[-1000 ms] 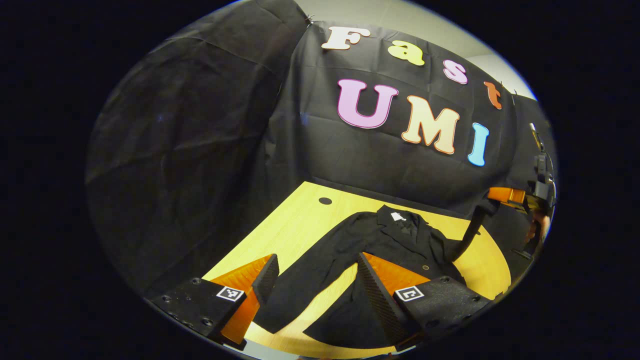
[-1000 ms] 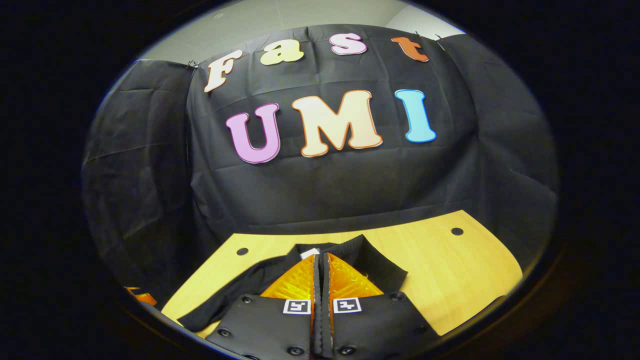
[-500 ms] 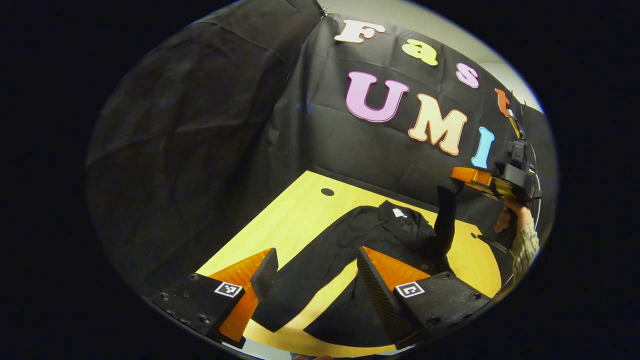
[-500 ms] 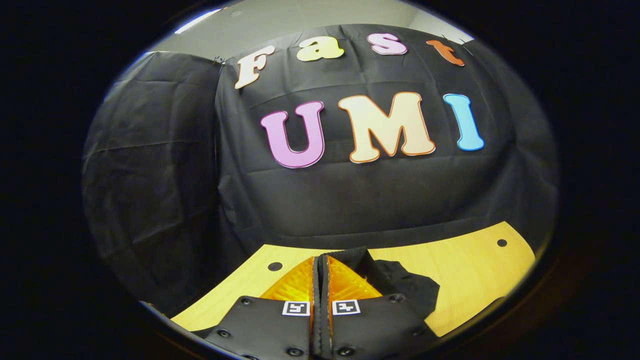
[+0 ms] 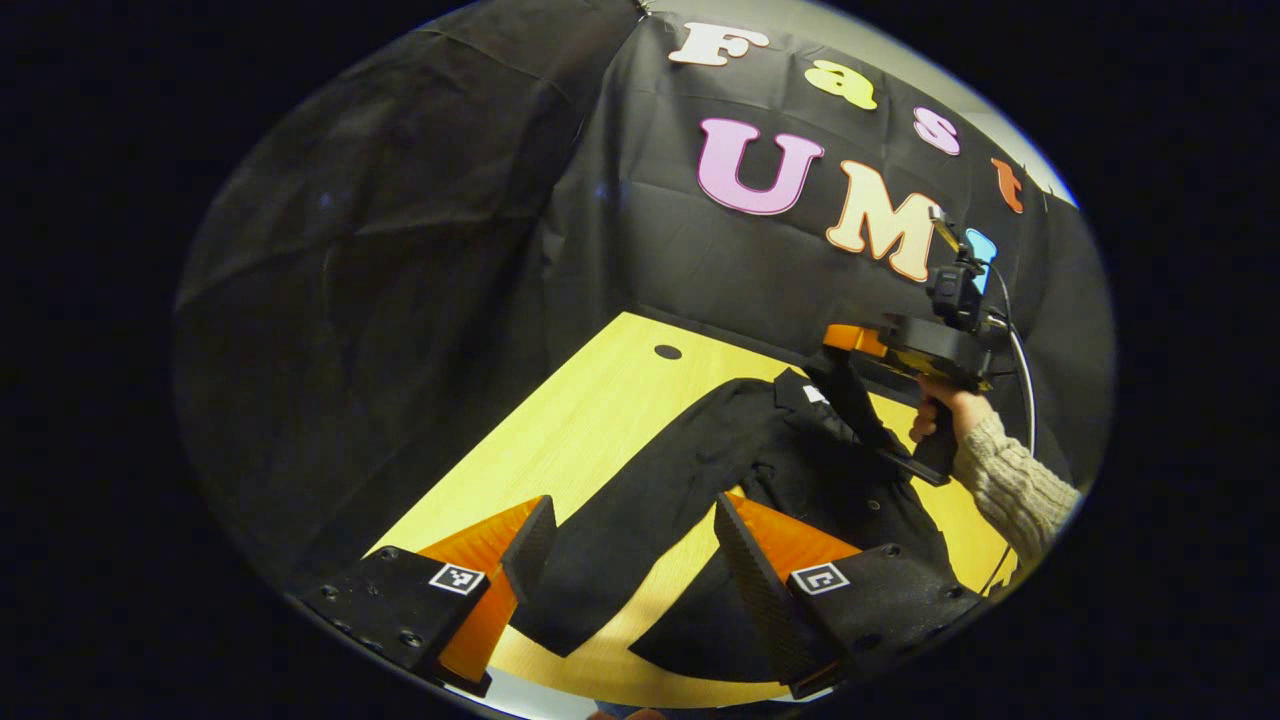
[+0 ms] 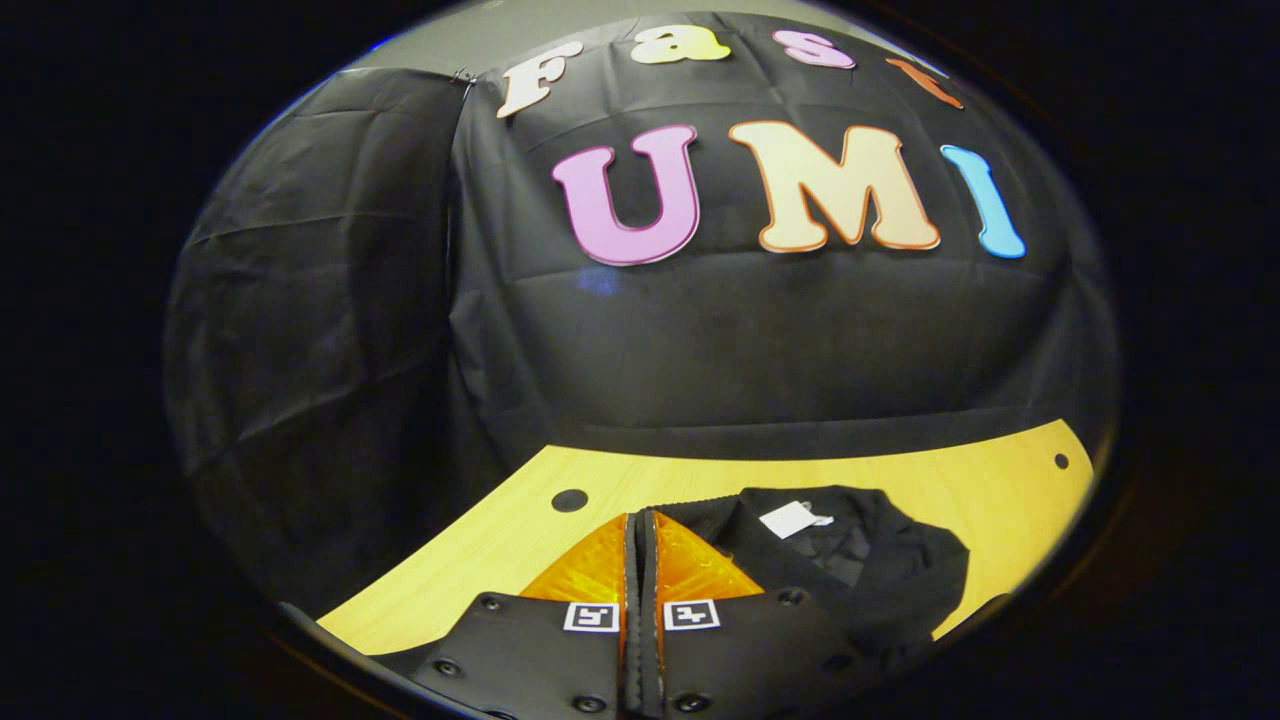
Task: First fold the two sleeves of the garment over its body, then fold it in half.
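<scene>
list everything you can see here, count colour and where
jacket: one, black, spread on the table, collar toward the booth wall
right sleeve: one, black, lifted off the table over the jacket body, pinched at its end
left sleeve: one, black, flat on the table, running out between the left fingers
neck label: one, white, inside the collar
table: one, yellow wood, with round dark holes near its far edge
booth wall: black cloth, behind the table
left hand-held gripper: one, open, above the left sleeve
right hand-held gripper: one, shut on the right sleeve
hand: one, in a knit cuff, holding the right hand-held gripper
</scene>
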`<state>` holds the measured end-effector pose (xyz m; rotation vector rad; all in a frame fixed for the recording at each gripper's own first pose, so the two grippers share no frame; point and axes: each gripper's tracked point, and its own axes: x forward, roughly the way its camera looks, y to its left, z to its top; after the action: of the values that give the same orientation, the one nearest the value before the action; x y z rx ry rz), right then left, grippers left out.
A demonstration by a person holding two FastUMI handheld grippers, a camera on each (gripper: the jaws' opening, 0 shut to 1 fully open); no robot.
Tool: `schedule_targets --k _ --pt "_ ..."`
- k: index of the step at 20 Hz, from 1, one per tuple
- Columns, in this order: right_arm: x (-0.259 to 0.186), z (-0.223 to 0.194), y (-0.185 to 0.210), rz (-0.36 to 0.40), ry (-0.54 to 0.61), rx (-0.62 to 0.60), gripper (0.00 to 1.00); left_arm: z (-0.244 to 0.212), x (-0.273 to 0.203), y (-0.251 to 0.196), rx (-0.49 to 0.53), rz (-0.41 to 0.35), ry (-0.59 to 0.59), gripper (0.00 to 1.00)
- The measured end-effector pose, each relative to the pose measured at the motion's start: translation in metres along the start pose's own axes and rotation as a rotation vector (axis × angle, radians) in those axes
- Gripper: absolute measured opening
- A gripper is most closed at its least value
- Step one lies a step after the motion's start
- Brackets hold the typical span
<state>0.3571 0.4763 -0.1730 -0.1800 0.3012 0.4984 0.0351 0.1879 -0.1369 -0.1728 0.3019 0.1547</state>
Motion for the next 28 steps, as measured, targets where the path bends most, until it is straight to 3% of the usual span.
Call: schedule_targets --k 6,12,16,19,23,28 --pt "0.042 -0.059 0.014 0.030 0.111 -0.044 0.02 -0.023 0.007 0.006 -0.012 0.009 0.032 0.95" --pt "0.051 -0.074 0.017 0.035 0.137 -0.105 0.03 -0.045 0.009 0.018 -0.032 0.052 0.064 0.96" --pt "0.048 -0.064 0.022 0.051 0.111 -0.123 0.13 -0.053 0.011 0.017 -0.057 0.059 0.092 0.95" --pt "0.041 -0.054 0.029 0.068 0.089 -0.144 0.48 -0.061 0.019 0.023 -0.089 0.067 0.106 0.95" --pt "0.027 -0.040 0.018 0.032 0.058 -0.173 0.99 -0.073 0.020 0.033 -0.086 0.098 0.131 0.95" --pt "-0.009 0.005 0.013 0.025 -0.032 -0.150 1.00 -0.095 0.020 0.051 -0.076 0.146 0.176 0.96"
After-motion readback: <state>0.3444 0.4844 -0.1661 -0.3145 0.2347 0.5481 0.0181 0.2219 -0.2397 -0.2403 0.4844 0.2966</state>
